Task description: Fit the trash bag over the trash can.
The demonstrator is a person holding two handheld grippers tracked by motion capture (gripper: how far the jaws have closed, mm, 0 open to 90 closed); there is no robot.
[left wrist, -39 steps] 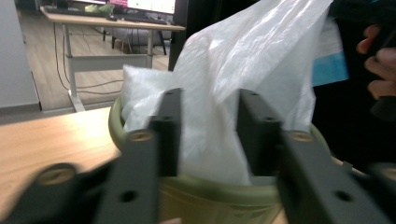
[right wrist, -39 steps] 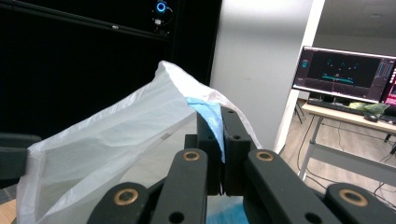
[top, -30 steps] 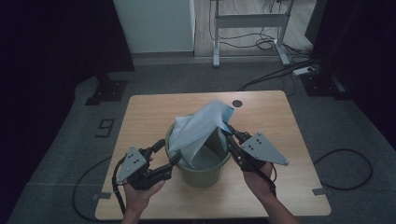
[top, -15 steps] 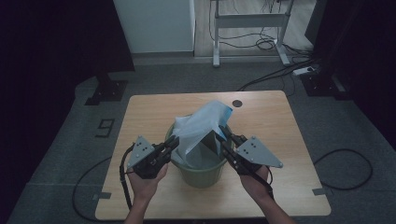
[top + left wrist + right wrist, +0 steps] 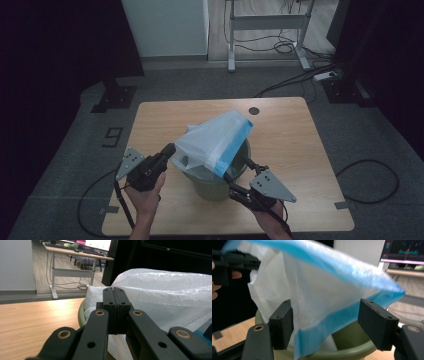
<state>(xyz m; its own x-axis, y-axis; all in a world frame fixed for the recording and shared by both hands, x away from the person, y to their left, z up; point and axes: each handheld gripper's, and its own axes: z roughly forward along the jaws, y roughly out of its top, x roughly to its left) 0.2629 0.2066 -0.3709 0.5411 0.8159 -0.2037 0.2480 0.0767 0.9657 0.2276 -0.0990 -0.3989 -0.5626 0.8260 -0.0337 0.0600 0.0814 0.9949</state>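
Note:
A white plastic bag [image 5: 212,140] with a blue band drapes over an olive-green bin [image 5: 215,185] in the middle of the table. My left gripper [image 5: 170,150] is shut on the bag's left edge; in the left gripper view its jaws [image 5: 115,312] meet tight against the crinkled white bag [image 5: 165,295]. My right gripper [image 5: 237,170] sits low at the bin's front right. Its jaws have just been opening and stand wide [image 5: 325,327]; the bag's blue-edged corner [image 5: 329,320] hangs loose between them, untouched by the pads. The bin rim [image 5: 352,352] lies just beyond.
The wooden table [image 5: 160,120] has bare surface to the left, behind and right of the bin. A small round grommet [image 5: 254,110] marks its far edge. Cables run from both grippers off the near edge. A desk frame [image 5: 265,22] stands beyond on the floor.
The right gripper has let go of the bag and dropped lower at the bin's front. The left gripper has closed on the bag's left edge. The bag now leans right.

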